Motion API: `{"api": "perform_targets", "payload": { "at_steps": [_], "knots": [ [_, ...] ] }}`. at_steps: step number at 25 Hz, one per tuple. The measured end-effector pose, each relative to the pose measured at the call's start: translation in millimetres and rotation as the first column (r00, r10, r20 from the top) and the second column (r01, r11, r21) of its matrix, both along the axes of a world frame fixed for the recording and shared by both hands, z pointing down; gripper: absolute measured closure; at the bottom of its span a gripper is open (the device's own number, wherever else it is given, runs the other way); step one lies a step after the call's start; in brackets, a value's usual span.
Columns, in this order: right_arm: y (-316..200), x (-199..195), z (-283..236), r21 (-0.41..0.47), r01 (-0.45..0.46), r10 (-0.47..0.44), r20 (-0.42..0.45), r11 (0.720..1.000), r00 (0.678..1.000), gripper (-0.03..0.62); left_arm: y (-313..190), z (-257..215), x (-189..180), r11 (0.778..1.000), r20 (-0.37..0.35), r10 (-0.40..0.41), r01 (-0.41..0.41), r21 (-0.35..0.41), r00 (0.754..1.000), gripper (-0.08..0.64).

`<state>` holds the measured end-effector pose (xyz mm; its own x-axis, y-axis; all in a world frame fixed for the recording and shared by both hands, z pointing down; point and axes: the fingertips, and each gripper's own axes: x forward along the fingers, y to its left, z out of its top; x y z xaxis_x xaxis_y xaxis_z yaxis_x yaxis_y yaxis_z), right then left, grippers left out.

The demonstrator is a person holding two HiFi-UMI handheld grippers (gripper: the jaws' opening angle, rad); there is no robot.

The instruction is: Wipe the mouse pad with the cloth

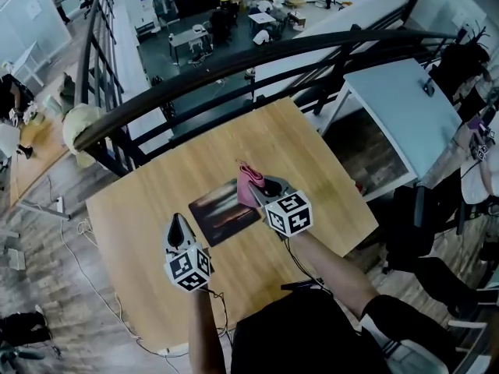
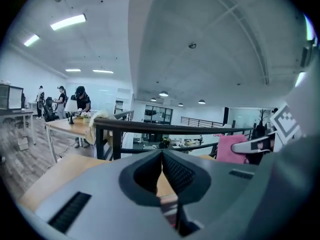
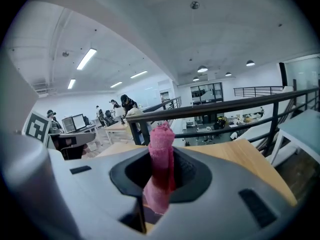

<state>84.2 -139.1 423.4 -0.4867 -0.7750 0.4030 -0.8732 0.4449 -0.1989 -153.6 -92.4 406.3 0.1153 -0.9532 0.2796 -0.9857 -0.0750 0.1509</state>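
Note:
A dark mouse pad (image 1: 224, 212) lies flat on the wooden table (image 1: 156, 287). My right gripper (image 1: 259, 188) hovers at the pad's right edge, shut on a pink cloth (image 1: 249, 181). The same cloth (image 3: 161, 166) stands pinched upright between the jaws in the right gripper view. My left gripper (image 1: 178, 226) sits just off the pad's near left corner, its jaws pressed together with nothing between them. In the left gripper view the shut left gripper (image 2: 162, 160) points level over the table, and the pink cloth (image 2: 229, 149) shows at the right.
A black curved railing (image 1: 257, 57) runs along the table's far side, with a drop to a lower floor beyond. A light blue desk (image 1: 398, 107) stands at the right. A cable (image 1: 78, 255) trails off the table's left edge.

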Motion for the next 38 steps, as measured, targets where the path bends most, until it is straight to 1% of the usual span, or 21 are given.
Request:
{"api": "perform_targets", "payload": {
  "at_steps": [4, 6, 9, 12, 17, 20, 24, 28, 32, 38],
  "knots": [
    [22, -8, -22, 0.048, 0.004, -0.005, 0.023, 0.999, 1.000, 0.514, 33, -22, 5, 0.999, 0.012, -0.001, 0.000, 0.034, 1.000, 0.537],
    [36, -13, -30, 0.073, 0.011, -0.013, 0.032, 0.997, 0.999, 0.514, 50, -30, 7, 0.998, 0.013, -0.006, 0.005, 0.064, 1.000, 0.537],
    [56, -24, -35, 0.104, 0.032, -0.035, 0.022, 0.994, 0.999, 0.514, 72, -35, 9, 0.994, -0.006, -0.027, 0.028, 0.101, 1.000, 0.537],
    [79, -35, -37, 0.116, 0.057, -0.060, 0.028, 0.992, 0.998, 0.514, 93, -33, 15, 0.995, -0.028, -0.026, 0.028, 0.098, 0.999, 0.537],
    [114, -44, -40, 0.165, 0.075, -0.085, 0.054, 0.983, 0.995, 0.514, 119, -27, 24, 0.996, 0.002, -0.019, 0.019, 0.092, 1.000, 0.537],
    [132, -46, -40, 0.168, 0.067, -0.078, 0.063, 0.984, 0.995, 0.514, 131, -24, 26, 0.995, -0.002, -0.012, 0.012, 0.099, 1.000, 0.537],
    [147, -46, -31, 0.156, 0.081, -0.090, 0.047, 0.984, 0.995, 0.514, 137, -14, 33, 0.997, -0.011, 0.010, -0.010, 0.078, 1.000, 0.537],
    [155, -43, -23, 0.132, 0.085, -0.091, 0.044, 0.988, 0.995, 0.514, 135, -11, 40, 0.997, -0.019, 0.034, -0.032, 0.068, 0.999, 0.537],
    [162, -41, -16, 0.119, 0.077, -0.083, 0.045, 0.990, 0.996, 0.514, 134, -5, 43, 0.998, -0.035, 0.034, -0.032, 0.053, 0.999, 0.537],
    [164, -40, -14, 0.112, 0.078, -0.083, 0.046, 0.991, 0.995, 0.514, 133, -3, 45, 0.998, -0.034, 0.043, -0.041, 0.044, 0.998, 0.537]
  ]
}}
